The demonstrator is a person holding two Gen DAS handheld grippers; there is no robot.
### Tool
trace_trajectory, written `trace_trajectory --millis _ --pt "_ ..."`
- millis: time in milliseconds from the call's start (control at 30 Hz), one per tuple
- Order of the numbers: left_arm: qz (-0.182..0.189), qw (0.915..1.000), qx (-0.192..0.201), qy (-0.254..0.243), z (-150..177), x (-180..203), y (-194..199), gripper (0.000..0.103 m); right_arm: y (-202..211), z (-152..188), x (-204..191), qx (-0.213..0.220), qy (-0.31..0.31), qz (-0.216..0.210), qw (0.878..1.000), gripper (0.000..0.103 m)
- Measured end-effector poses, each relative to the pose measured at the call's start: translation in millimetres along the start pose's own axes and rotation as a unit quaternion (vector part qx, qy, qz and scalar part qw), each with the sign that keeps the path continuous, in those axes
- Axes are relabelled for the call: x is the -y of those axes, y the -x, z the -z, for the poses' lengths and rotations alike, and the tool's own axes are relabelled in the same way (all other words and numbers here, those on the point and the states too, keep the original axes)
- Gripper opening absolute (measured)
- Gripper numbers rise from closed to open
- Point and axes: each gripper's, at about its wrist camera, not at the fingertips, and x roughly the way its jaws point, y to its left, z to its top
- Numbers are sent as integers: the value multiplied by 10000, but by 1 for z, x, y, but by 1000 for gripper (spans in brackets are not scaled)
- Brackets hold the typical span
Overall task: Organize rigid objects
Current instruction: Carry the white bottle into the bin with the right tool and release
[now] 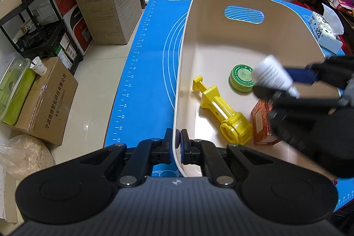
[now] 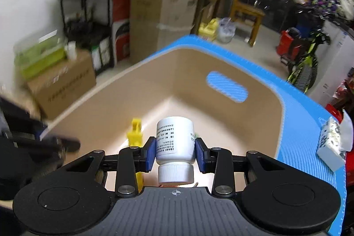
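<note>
- The right gripper (image 2: 174,150) clamps a white bottle (image 2: 174,138) by its body, blue pads (image 2: 150,153) on either side, cap toward the camera and base pointing away. The jaws stand partly apart, only as wide as the bottle.
- The bottle hangs over the inside of the beige bin (image 1: 185,41), above its floor and not touching it.
- Risk: the bottle's smooth round body may slip or twist in the pads if the hand swings fast; the right view is blurred, which suggests quick motion.
- Risk: let go from this height, the bottle could land on the green tin (image 1: 242,78) or the yellow tool (image 1: 221,110), bounce and roll. A lower release over bare floor looks safer.
- Risk: the orange box (image 1: 262,123) lies right under the right hand, so a descent there may knock it.
- The left gripper (image 1: 177,143) pinches the bin's near wall, jaws almost fully closed with the thin rim between them. If that grip slackens, a bump from the right side could shove the bin across the blue mat (image 1: 143,81).
- Pose: the left gripper points steeply down at the rim; the right one slants down into the bin from the right side, in a dark glove (image 1: 309,136).
</note>
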Motion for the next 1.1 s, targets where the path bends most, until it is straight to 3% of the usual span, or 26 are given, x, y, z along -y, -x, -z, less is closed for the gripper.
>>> trace_trajectory --millis 200,500,867,1100 --pt "-2 10000 -1 -1 0 0 0 8 -15 10 -5 -456 26 -53 9989 47" --pt "-2 10000 -2 1 0 0 0 8 0 16 20 -177 -696 -235 9971 68" --pt "-1 10000 -1 0 0 0 0 8 50 24 67 466 -1387 154 9891 78" --pt "-4 10000 -2 3 0 0 0 8 71 65 115 338 -1824 712 9801 79"
